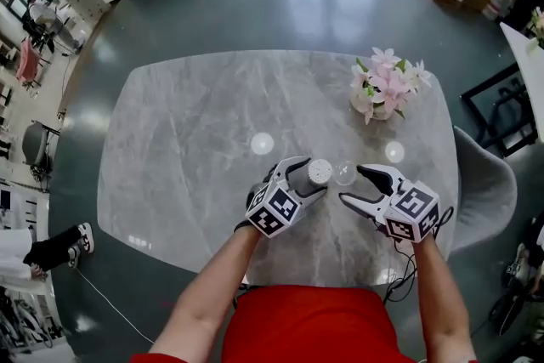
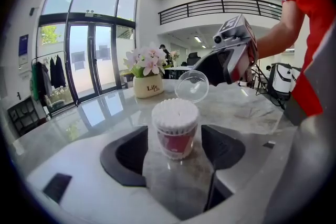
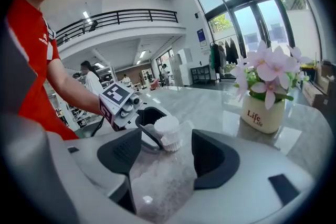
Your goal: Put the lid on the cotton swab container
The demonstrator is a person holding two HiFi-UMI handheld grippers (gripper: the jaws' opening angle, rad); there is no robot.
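The cotton swab container (image 1: 320,172) stands upright on the marble table (image 1: 187,140), uncovered, its white swab heads showing. In the left gripper view the container (image 2: 175,128) sits between the jaws of my left gripper (image 2: 175,140), with a gap on each side, so that gripper is open. The clear round lid (image 1: 344,173) lies on the table just right of the container and shows tilted beyond it (image 2: 192,85). My right gripper (image 1: 352,183) is open, its fingertips close to the lid with nothing held. From the right gripper view (image 3: 166,147) the container (image 3: 168,132) shows straight ahead.
A white pot of pink flowers (image 1: 382,89) stands at the table's back right, also seen as the pot (image 2: 147,84) and the pot (image 3: 262,113). A grey chair (image 1: 484,183) stands off the table's right edge. The table's near edge is close to my body.
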